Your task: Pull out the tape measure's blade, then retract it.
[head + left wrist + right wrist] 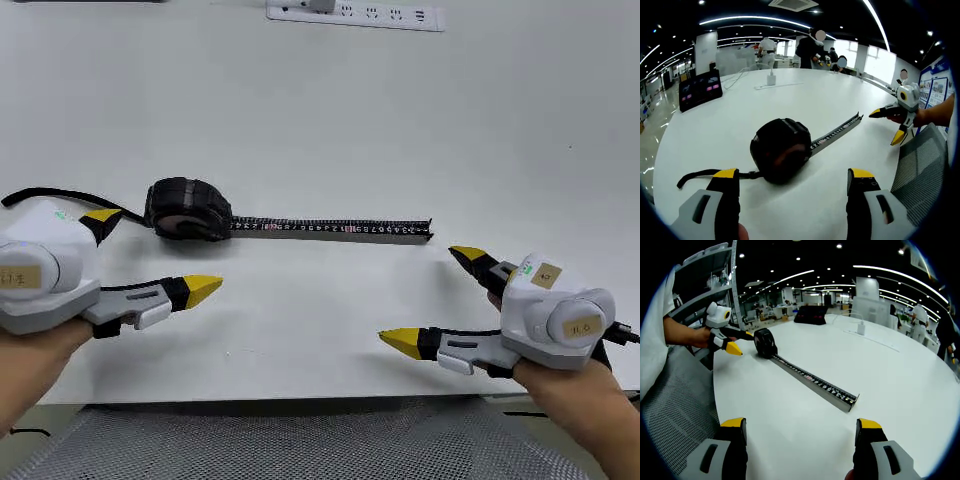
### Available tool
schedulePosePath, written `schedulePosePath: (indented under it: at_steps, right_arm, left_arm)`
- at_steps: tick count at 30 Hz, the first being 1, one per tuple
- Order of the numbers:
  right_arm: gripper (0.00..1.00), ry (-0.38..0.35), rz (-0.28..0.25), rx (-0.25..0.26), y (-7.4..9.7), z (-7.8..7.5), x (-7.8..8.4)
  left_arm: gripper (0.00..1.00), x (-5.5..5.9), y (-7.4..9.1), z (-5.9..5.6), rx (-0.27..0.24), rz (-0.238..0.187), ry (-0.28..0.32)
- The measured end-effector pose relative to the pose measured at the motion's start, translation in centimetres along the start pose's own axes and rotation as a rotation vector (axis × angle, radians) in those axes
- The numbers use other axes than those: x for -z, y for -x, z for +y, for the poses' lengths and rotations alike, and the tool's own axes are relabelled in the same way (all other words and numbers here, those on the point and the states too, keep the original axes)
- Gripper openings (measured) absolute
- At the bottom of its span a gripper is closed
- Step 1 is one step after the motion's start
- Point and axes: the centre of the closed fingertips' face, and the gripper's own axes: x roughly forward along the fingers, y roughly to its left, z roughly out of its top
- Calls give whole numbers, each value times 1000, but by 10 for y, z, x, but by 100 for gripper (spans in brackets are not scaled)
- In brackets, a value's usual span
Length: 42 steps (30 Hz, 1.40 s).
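A black tape measure (188, 209) lies on the white table (330, 110), its dark blade (330, 228) drawn out flat to the right and ending in a hook tip (428, 229). A black wrist strap (60, 195) trails off its left side. My left gripper (160, 255) stands open just in front of the case (781, 148), yellow tips apart, touching nothing. My right gripper (435, 298) is open too, a little short of the blade's end (849, 402). From the right gripper view the case (765, 343) lies far up the blade (810, 379).
A white power strip (355, 13) lies at the table's far edge. The table's front edge (300, 403) runs right under both grippers, with a grey mesh chair (280, 445) below. A dark monitor (700, 89) and a white charger (771, 79) stand farther off.
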Motion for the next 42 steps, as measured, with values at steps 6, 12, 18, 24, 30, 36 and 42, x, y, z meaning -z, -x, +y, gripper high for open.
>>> schedulePosePath:
  at_steps: [6, 12, 18, 24, 30, 36, 42]
  right_arm:
    - [88, 1, -2, 2, 0, -1, -1]
    - [88, 3, -3, 1, 0, -1, -2]
    - [88, 4, -2, 3, -1, -2, -1]
    - [88, 4, -4, 1, -2, -2, -3]
    - [87, 4, -5, 2, -2, -2, -2]
    - [86, 5, -6, -1, -2, -2, -3]
    - [86, 9, -6, 5, -1, -5, -5]
  left_arm:
    - [86, -6, -6, 3, -14, -5, 16]
    - [86, -10, -12, 6, -28, -12, 32]
    - [85, -17, -17, 5, -38, -33, 74]
    - [84, -23, -22, 2, -37, -52, 113]
    - [81, -26, -24, 2, -42, -53, 128]
    - [79, -28, -26, 0, -43, -55, 148]
    - [77, -30, -26, 3, -78, -62, 167]
